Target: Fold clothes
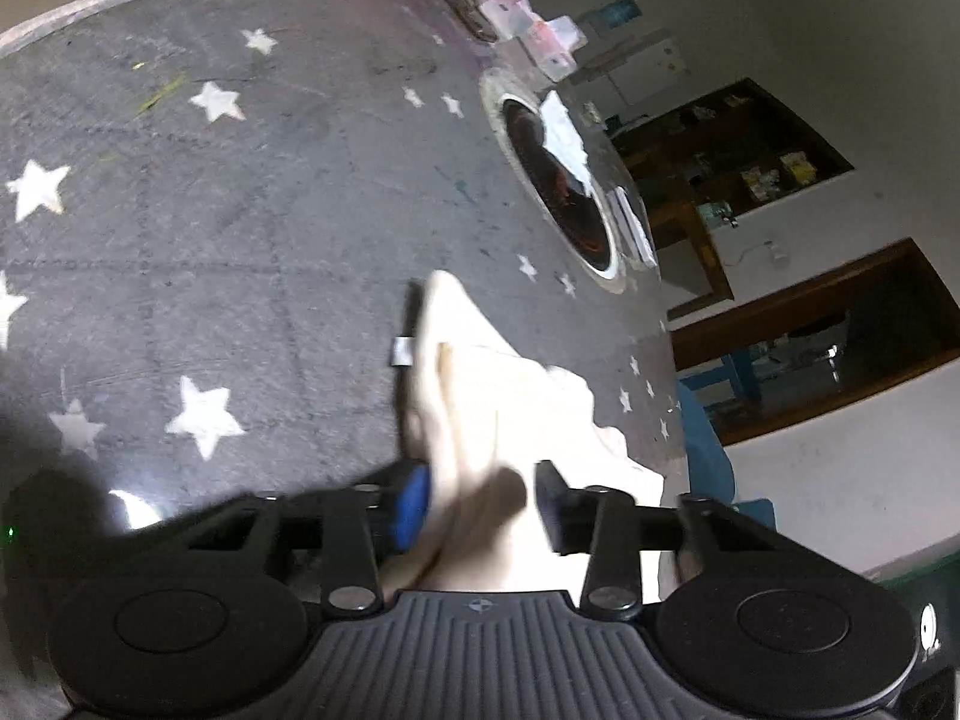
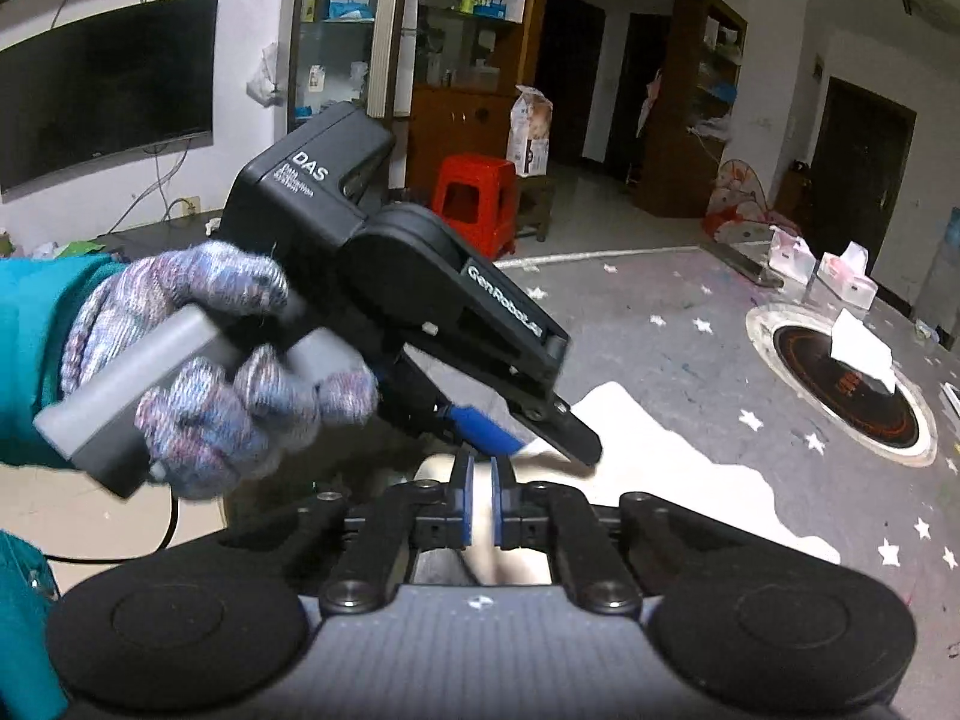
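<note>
The cloth (image 2: 672, 450) lies on the table (image 2: 690, 348) ahead of the right gripper (image 2: 480, 501), the left gripper (image 2: 540, 444) just beyond, the cooktop (image 2: 840, 390) farther right.

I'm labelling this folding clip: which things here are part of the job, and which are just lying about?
Job: cream garment; left gripper; right gripper, shut on the garment.

Lying about: tissue packs; round hob with paper on it; red stool.

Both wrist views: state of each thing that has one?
left hand-held gripper: jaws part open, white garment between them, grip unclear
right hand-held gripper: shut on the garment's edge
white garment: crumpled, unfolded, on the star-patterned cloth
round cooktop: white paper lying on it
</note>
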